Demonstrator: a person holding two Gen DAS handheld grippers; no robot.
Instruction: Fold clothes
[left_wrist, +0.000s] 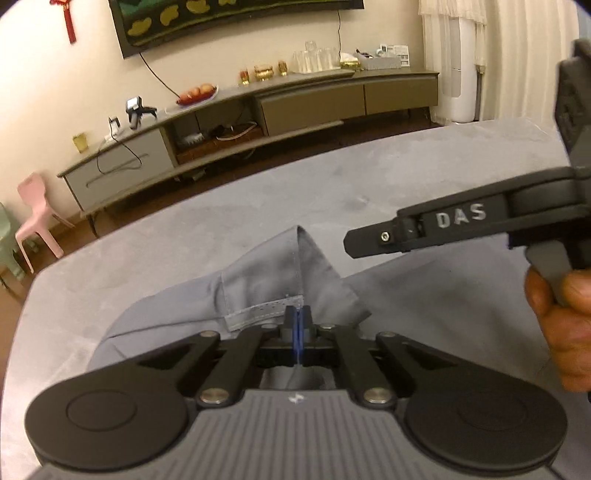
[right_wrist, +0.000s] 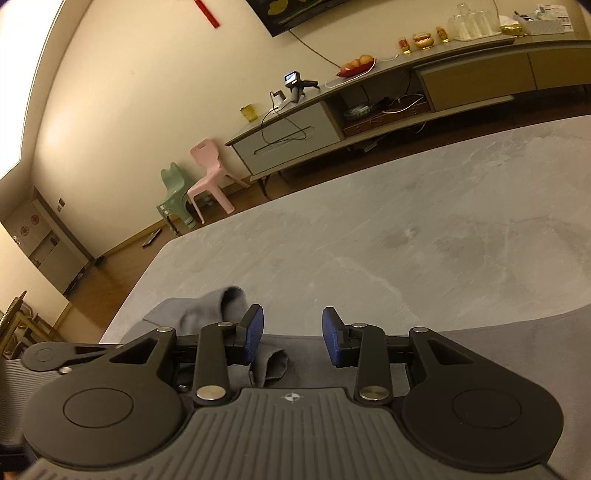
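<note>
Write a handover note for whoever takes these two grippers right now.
Left gripper: shut on the grey garment, pinching a stitched hem edge and lifting it into a peak.
Right gripper: open, holding nothing, hovering just over the garment's near edge; a loose flap of cloth lies between its fingers.
The garment lies on the grey padded surface, bunched on the left, flatter to the right.
Done: one edge picked up. No finished fold shows.
Left: probably grip a second point with the right gripper, carry the edge over, flatten, and repeat.
</note>
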